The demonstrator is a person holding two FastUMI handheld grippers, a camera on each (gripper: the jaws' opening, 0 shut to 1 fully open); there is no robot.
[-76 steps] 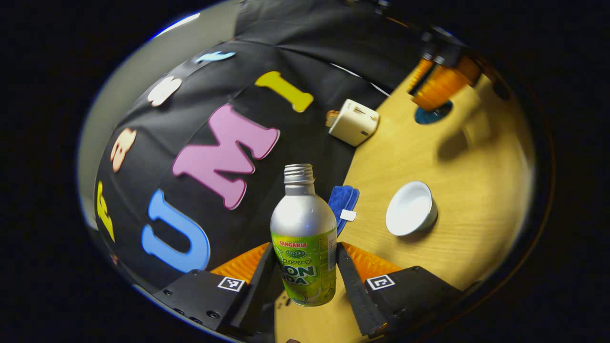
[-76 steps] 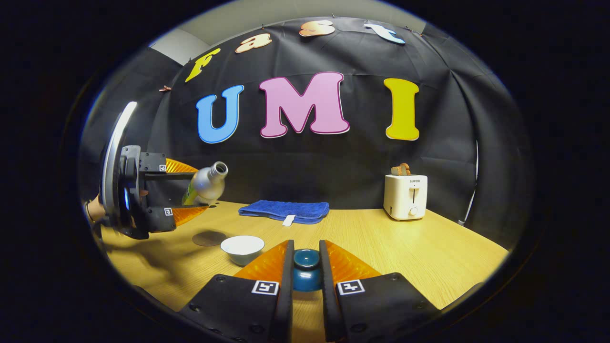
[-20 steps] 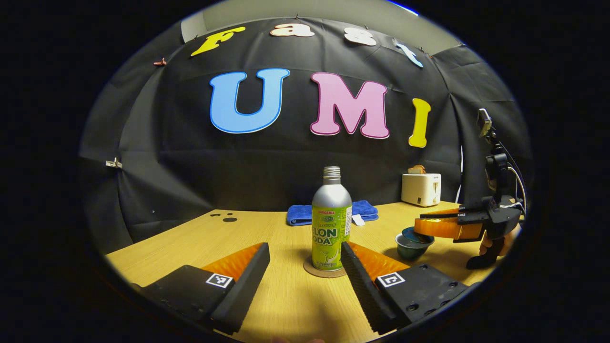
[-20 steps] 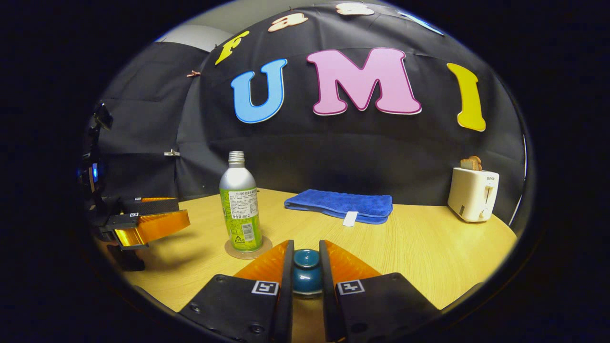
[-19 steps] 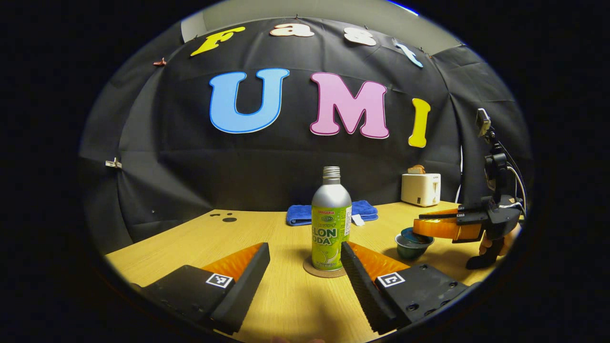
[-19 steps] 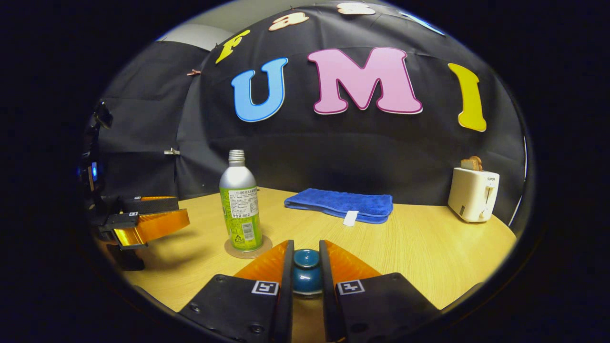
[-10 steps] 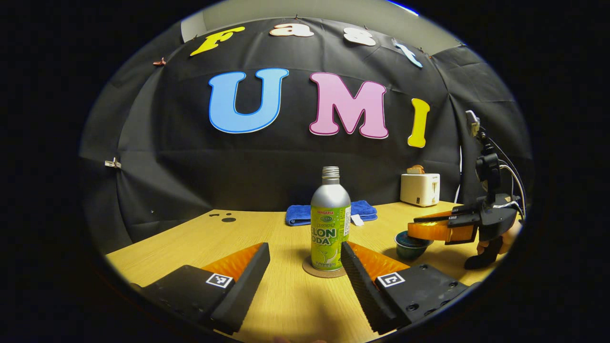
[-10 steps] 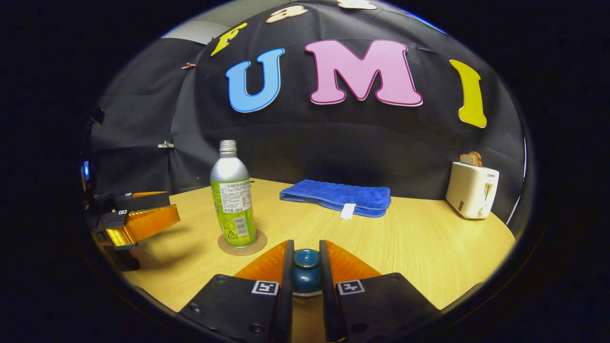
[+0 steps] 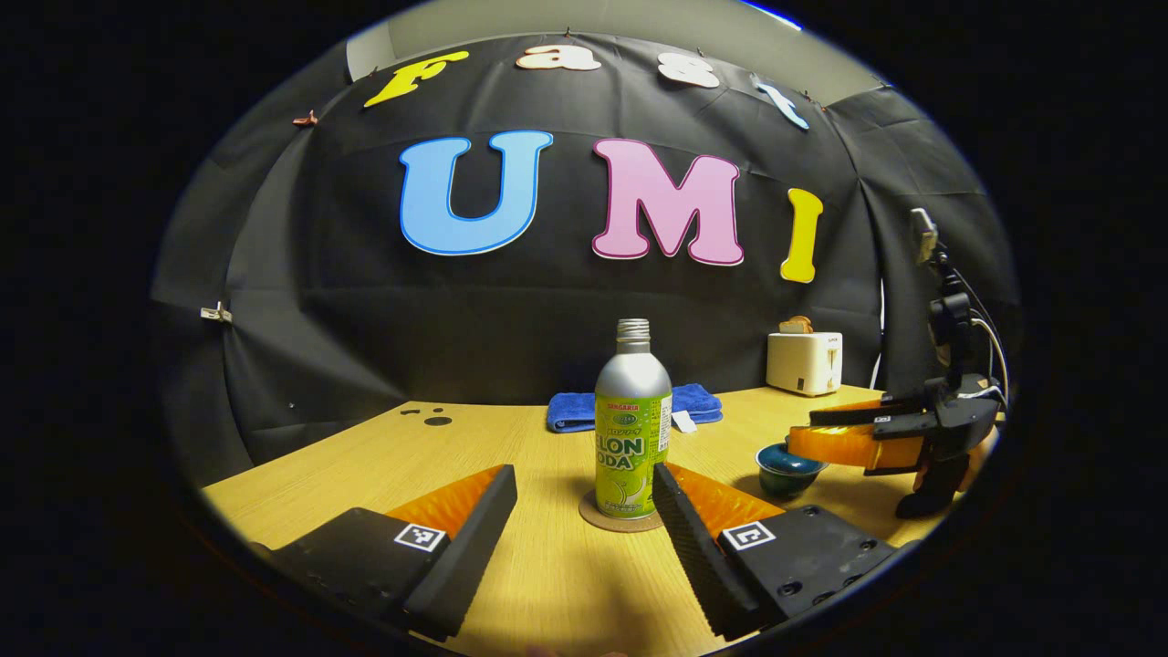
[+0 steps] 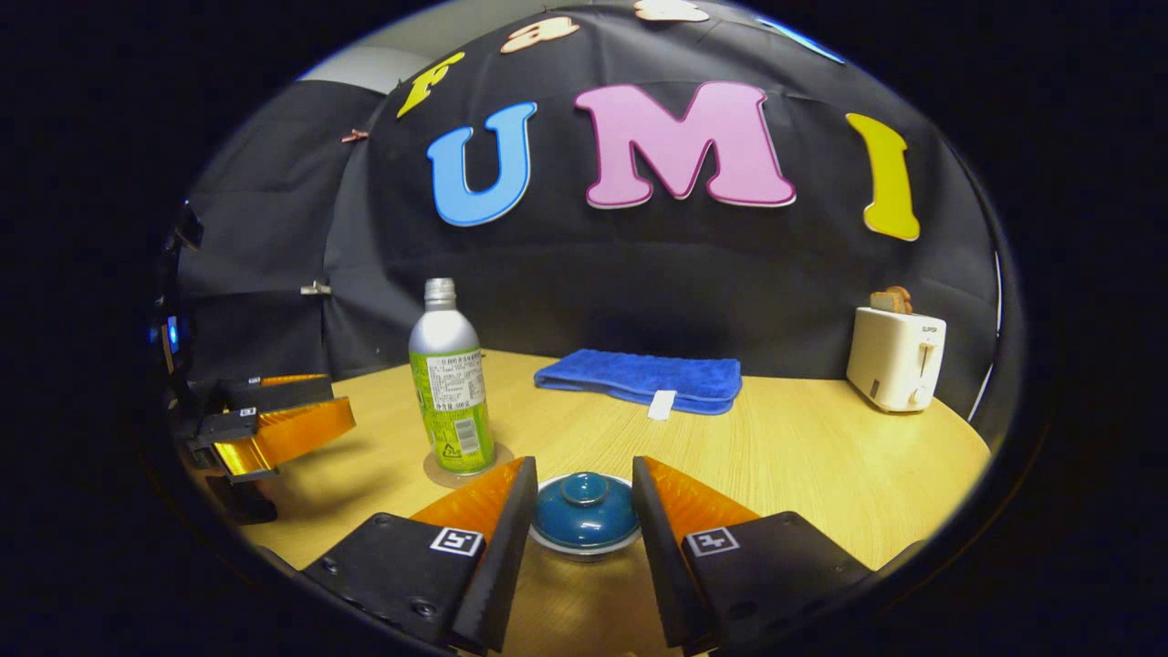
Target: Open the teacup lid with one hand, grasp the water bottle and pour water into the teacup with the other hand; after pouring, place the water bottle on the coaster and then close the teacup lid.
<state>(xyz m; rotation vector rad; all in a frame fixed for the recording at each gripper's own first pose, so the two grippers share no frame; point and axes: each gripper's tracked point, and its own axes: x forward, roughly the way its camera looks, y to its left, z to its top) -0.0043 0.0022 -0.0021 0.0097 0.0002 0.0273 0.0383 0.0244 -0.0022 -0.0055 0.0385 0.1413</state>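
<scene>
The silver-and-green water bottle [image 9: 632, 422] stands upright on a round brown coaster [image 9: 621, 513], just ahead of my open left gripper [image 9: 584, 479], whose fingers do not touch it. In the right gripper view the bottle [image 10: 447, 383] and coaster [image 10: 467, 465] sit to the left. The teal lid [image 10: 585, 514] rests on the white teacup [image 10: 584, 545], between the spread fingers of my open right gripper [image 10: 584, 474]. From the left gripper view, the lidded teacup [image 9: 790, 466] sits at the right beside the right gripper [image 9: 853, 438].
A folded blue towel [image 10: 641, 378] lies at the back of the wooden table [image 10: 821, 465]. A cream toaster [image 10: 894, 357] with bread stands at the back right. The left gripper [image 10: 274, 422] hovers at the table's left edge in the right gripper view.
My right gripper set the lid down on the teacup and opened, letting the lid go. Earlier the left gripper stood the bottle on the coaster and released it; it has since stayed still.
</scene>
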